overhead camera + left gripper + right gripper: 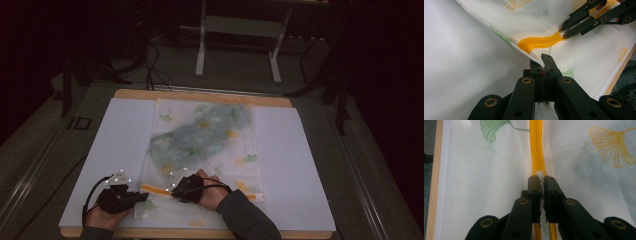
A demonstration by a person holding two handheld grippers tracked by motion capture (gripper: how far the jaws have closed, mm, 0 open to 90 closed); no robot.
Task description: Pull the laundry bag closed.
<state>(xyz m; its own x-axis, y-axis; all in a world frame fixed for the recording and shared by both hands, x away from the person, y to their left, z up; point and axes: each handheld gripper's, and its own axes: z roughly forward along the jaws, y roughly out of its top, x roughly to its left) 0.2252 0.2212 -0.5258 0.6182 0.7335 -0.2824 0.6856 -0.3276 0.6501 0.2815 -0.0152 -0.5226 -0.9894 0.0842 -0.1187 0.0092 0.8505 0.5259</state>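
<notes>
Mesh laundry bag (205,145), orange zipper (537,150), black tongs (542,178) pinching pull

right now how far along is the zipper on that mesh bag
Done: a bluish garment already lies inside the mesh bag. In hand: the left gripper is shut on the bag's edge just past the end of the orange zipper, and the right gripper is shut on the white zipper pull. Left: I can't tell which stretch is zipped; orange zipper runs both ahead of and behind the pull.
</notes>
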